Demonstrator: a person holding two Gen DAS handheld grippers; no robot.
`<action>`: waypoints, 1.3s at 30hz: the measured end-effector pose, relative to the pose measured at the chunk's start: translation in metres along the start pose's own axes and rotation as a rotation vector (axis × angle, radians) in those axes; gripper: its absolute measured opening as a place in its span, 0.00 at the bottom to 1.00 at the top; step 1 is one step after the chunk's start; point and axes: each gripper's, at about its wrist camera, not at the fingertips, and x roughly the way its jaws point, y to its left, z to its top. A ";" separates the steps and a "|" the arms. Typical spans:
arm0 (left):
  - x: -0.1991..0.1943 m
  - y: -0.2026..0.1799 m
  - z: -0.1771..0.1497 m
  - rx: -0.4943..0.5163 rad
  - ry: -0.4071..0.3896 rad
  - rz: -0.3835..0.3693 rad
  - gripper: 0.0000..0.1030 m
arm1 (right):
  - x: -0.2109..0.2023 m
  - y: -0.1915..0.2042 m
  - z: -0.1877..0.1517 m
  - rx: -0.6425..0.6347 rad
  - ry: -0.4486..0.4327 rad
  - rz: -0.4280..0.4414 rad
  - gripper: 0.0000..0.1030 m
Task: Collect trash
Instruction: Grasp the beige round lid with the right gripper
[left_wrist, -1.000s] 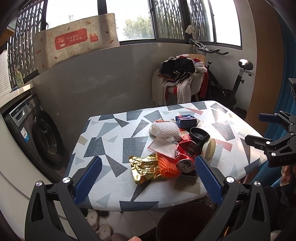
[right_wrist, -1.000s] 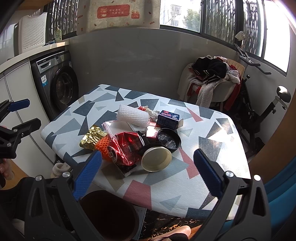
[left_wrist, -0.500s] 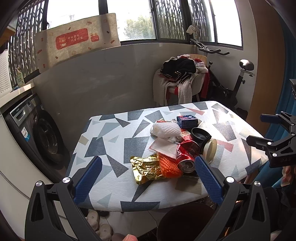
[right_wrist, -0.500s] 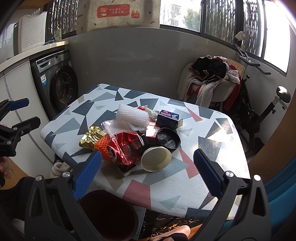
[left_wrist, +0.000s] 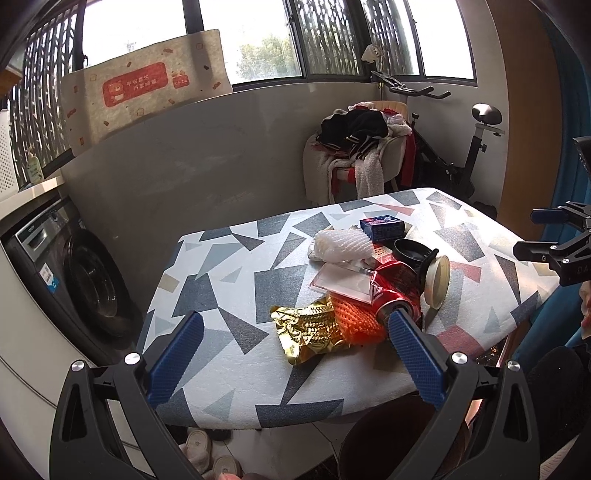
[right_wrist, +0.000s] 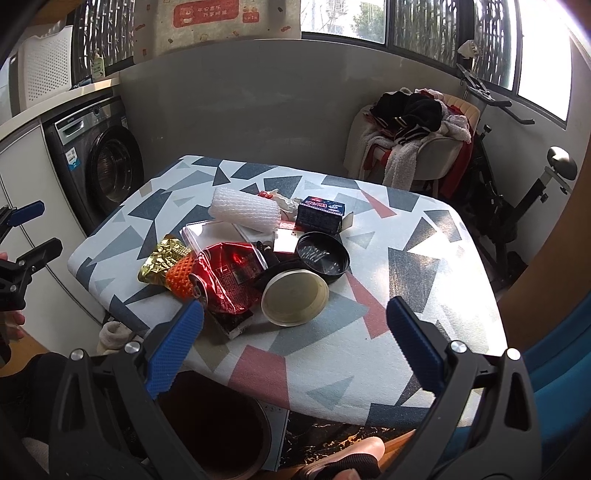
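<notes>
Two grippers, left gripper (left_wrist: 291, 354) and right gripper (right_wrist: 295, 343), hover with fingers spread, empty | crushed red can (left_wrist: 395, 291) lies on patterned surface (left_wrist: 229, 288), mouth toward near edge, long axis running away from it

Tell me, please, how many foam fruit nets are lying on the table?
2. A white foam net lies at the far side of the pile, left of the blue box. An orange foam net lies at the near left, between the gold wrapper and the crushed red can. Others may be buried.
</notes>
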 end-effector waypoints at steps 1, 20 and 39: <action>0.004 0.002 -0.003 0.000 0.012 0.002 0.96 | 0.003 -0.003 -0.002 0.009 0.003 0.008 0.95; 0.047 0.030 -0.023 -0.199 0.107 -0.035 0.95 | 0.124 -0.014 -0.003 -0.050 0.039 0.088 0.95; 0.073 0.044 -0.035 -0.310 0.175 -0.070 0.88 | 0.201 -0.041 -0.027 0.231 0.188 0.263 0.85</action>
